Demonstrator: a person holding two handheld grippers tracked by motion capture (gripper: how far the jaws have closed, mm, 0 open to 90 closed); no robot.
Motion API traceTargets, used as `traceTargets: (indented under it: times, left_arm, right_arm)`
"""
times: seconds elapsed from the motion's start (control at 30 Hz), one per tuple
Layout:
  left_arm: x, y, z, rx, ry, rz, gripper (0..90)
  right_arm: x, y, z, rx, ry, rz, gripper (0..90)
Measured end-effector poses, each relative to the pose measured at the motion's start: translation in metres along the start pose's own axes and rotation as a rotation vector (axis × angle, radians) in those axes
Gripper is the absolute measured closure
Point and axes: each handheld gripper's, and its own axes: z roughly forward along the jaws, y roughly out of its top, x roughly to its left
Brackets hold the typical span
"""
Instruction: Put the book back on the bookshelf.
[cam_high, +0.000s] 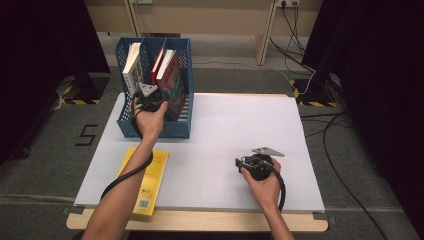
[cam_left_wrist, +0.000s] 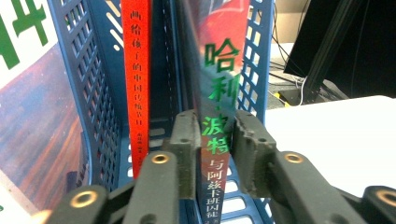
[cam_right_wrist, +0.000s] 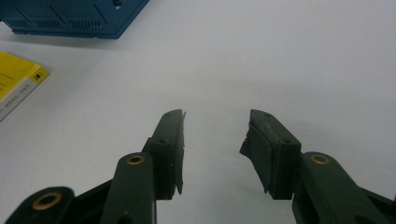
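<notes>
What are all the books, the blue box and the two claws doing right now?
Blue plastic file rack: upright, holding three books.
Green-lettered book: upright, gripped on its spine.
Thin red book: upright in rack.
Yellow book: flat on table.
Left claw: shut on book.
Right claw: open, empty.

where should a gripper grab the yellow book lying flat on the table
By the long edge that hangs off the white mat's left side: the yellow book lies flat, so come in level from the left, one jaw under, one over.

Bright tabletop — dark, soft-focus surroundings
</notes>
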Motion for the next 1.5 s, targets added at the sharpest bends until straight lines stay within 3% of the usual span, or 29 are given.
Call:
traceTargets:
  times: [0.6,1.03,1.3,1.5]
  left_arm:
    - [0.0,0.012,0.02,0.028,0.036,0.014,72.9]
    - [0.002,0.013,0.025,0.03,0.031,0.012,71.6]
    - [0.002,0.005,0.021,0.029,-0.007,0.006,60.8]
    - [0.003,0.006,0.01,0.038,-0.029,0.011,47.7]
  right_arm:
    - [-0.001,-0.001,0.001,0.001,0.0,-0.006,56.3]
    - [-0.001,-0.001,0.002,0.002,-0.003,-0.007,55.0]
    - [-0.001,0.0,0.001,-0.002,-0.007,-0.003,54.0]
    - [-0.001,0.0,0.001,-0.007,-0.009,-0.012,53.0]
